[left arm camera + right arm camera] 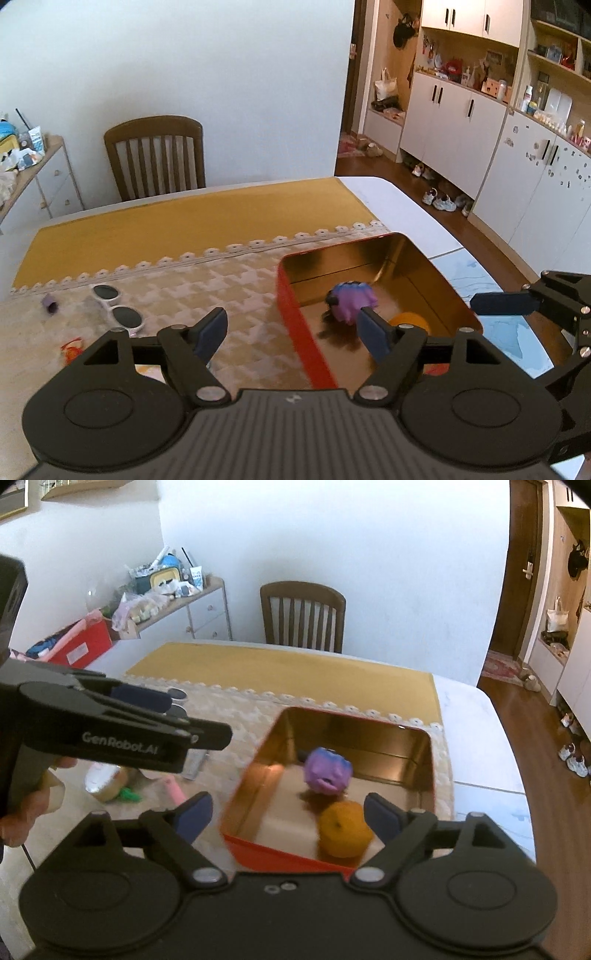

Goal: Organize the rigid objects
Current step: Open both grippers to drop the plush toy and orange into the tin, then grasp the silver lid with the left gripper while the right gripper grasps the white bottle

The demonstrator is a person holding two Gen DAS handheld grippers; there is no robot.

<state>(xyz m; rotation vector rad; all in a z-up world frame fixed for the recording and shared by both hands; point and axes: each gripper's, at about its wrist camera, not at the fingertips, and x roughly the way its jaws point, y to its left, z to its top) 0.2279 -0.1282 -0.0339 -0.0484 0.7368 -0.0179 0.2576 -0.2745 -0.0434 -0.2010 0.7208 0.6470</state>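
A red tin box (295,306) with a gold inside stands open on the table; it also shows in the right wrist view (258,847). In it lie a purple toy (352,299) (328,770) and an orange fruit (345,829) (410,319). My left gripper (293,330) is open and empty, above the box's left wall. My right gripper (288,816) is open and empty, above the box's near wall. White sunglasses (118,306) and a small purple piece (50,303) lie on the lace cloth to the left.
A pink item (173,790), a green item (129,794), a round jar (105,779) and a red wrapper (72,349) lie on the cloth. A wooden chair (157,155) stands behind the table. Cabinets and shoes are at the right.
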